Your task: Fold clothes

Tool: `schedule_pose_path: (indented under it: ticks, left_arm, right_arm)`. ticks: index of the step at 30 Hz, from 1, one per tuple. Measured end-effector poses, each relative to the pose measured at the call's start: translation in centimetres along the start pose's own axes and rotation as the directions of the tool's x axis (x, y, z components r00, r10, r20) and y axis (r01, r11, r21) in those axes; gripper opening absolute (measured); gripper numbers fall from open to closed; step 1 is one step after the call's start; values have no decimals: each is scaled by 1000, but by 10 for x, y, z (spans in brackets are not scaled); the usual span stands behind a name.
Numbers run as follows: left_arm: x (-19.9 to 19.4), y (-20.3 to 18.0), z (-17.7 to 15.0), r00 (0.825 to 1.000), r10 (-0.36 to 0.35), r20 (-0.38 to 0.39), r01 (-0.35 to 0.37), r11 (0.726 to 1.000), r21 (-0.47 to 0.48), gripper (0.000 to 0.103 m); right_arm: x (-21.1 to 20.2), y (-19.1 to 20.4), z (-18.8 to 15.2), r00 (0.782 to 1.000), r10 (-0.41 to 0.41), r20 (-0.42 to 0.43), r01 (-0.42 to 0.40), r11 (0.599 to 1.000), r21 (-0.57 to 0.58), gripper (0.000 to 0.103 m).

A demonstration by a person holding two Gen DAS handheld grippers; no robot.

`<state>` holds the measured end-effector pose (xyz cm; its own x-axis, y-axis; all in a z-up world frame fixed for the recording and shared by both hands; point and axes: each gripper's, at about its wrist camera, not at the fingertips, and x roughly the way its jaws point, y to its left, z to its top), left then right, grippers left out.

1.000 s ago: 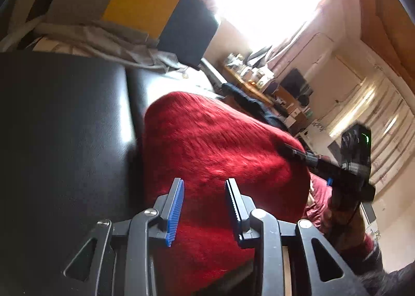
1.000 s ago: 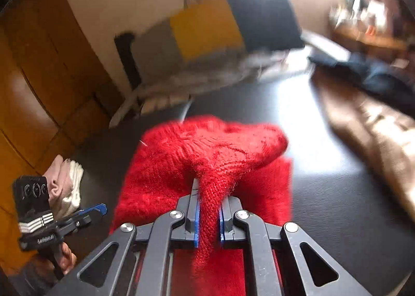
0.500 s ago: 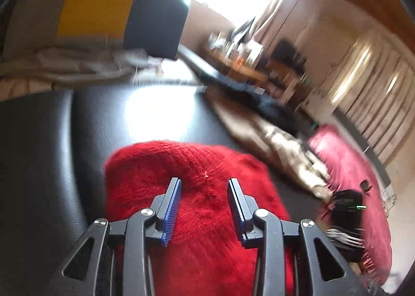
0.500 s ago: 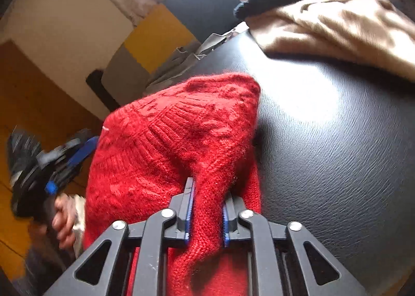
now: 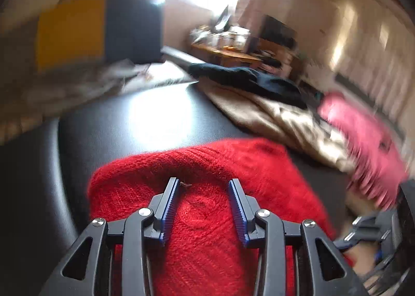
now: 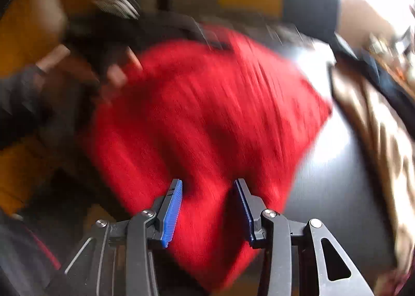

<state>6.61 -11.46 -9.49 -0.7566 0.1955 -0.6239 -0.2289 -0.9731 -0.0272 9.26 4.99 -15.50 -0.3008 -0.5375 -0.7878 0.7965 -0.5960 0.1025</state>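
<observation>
A red knitted sweater (image 5: 207, 192) lies folded on a black leather surface (image 5: 109, 135). It also shows in the right wrist view (image 6: 212, 114), blurred. My left gripper (image 5: 205, 187) is open and empty, just above the sweater's near part. My right gripper (image 6: 208, 187) is open and empty over the sweater's near corner. The right gripper's body shows at the lower right of the left wrist view (image 5: 373, 228). The hand holding the left gripper shows blurred at the upper left of the right wrist view (image 6: 85, 62).
A beige garment (image 5: 272, 119), a dark navy garment (image 5: 246, 78) and a pink garment (image 5: 363, 135) lie to the right of the sweater. A yellow, grey and dark cushion (image 5: 98, 28) leans at the back. A cluttered wooden desk (image 5: 233, 47) stands behind.
My right gripper was shut on a fold of the red sweater; it has opened and let go. The sweater now lies flat. Both cameras have swung and blur.
</observation>
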Motion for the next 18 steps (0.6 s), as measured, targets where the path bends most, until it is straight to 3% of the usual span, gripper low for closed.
schedule_pose_path:
  ticks: [2, 6, 12, 14, 16, 18]
  left_arm:
    - [0, -22, -14, 995, 85, 48, -92, 984, 153, 41]
    - [0, 0, -8, 999, 4, 36, -5, 1000, 27, 41]
    - [-23, 2, -5, 1000, 17, 20, -16, 998, -63, 41]
    - [-40, 12, -7, 1000, 6, 23, -2, 988, -151, 41]
    - [-61, 26, -12, 1000, 11, 28, -4, 969, -249, 43]
    - [-83, 40, -26, 999, 19, 41, -4, 944, -330, 43]
  right_arm:
    - [-3, -9, -22, 997, 18, 73, -23, 997, 75, 43]
    - [-2, -14, -36, 987, 18, 157, -40, 989, 142, 43]
    - [-6, -14, -30, 989, 22, 148, -42, 991, 131, 48]
    - [-5, -10, -23, 992, 22, 120, -36, 992, 119, 59]
    - [-6, -3, -15, 997, 24, 79, -32, 994, 102, 80]
    - [-13, 7, -1, 997, -2, 77, -4, 997, 81, 83]
